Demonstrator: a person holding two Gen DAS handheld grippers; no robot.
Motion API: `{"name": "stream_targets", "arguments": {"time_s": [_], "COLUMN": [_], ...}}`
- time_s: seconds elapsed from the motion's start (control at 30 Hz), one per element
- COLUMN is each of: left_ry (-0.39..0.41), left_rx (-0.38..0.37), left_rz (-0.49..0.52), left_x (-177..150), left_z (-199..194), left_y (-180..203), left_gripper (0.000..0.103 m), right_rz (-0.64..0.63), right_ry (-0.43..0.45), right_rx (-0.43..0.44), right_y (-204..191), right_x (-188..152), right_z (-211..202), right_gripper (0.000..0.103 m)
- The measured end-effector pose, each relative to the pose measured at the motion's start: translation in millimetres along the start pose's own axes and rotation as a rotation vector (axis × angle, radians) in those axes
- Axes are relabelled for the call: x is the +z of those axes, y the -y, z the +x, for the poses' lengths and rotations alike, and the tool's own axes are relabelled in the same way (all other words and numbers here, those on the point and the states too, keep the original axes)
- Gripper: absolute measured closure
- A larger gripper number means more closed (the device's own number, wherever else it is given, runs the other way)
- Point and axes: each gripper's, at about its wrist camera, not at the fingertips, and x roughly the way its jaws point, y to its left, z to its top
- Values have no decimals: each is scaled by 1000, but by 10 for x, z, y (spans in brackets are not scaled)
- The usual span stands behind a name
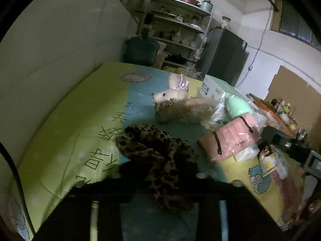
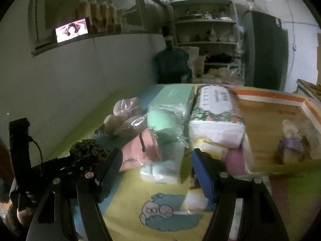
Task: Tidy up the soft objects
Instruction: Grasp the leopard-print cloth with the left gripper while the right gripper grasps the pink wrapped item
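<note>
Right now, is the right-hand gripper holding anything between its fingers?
No. The right gripper stands open above the bedsheet, its two fingers wide apart with nothing clamped between them.

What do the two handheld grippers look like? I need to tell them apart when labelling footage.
Right gripper: black angular metal arms with silver screws and slotted cut-outs; one finger has a black ribbed pad, the other a blue pad. Left gripper: black frame with small pale screw heads and pale blue strips lower down. From the right wrist view its black body trails a thin black cable.
</note>
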Motion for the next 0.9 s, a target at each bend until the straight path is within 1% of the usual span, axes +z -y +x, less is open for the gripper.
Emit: {"name": "stream_targets", "arguments": {"time_s": [0.1,0.27,0.3,0.37,0.5,0.53,0.57,0.67,0.77,0.9], "left_ry": [5,23,25,28,33,33,35,49,66,87], "left_rx": [-21,-16,-15,-11,-8,-6,-2,2,10,14], "left_rz": [-9,25,28,33,35,35,33,27,26,30], "left_x": [-1,2,0,9,26,26,30,45,75,87], "left_z": [-18,-67,-73,-78,-91,-93,-99,-135,-192,-267], "left_y": [-30,1,0,-1,-8,-7,-11,-24,-18,6], "left_gripper": [82,85,85,85,85,85,85,85,85,85], "right_rz": [1,11,13,17,5,2,-2,-11,-22,-23], "right_ry": [-16,-47,-53,-81,-88,-85,-81,-59,-47,-32], "right_rx": [13,40,44,54,62,63,64,78,89,104], "right_y": [-20,-22,-22,-20,-42,-54,-67,-104,-135,-159], "right_x": [36,66,62,44,33,38,43,59,63,73], "right_z": [120,267,286,349,378,373,363,297,229,144], "right_gripper": [30,31,36,51,62,65,70,80,83,86]}}
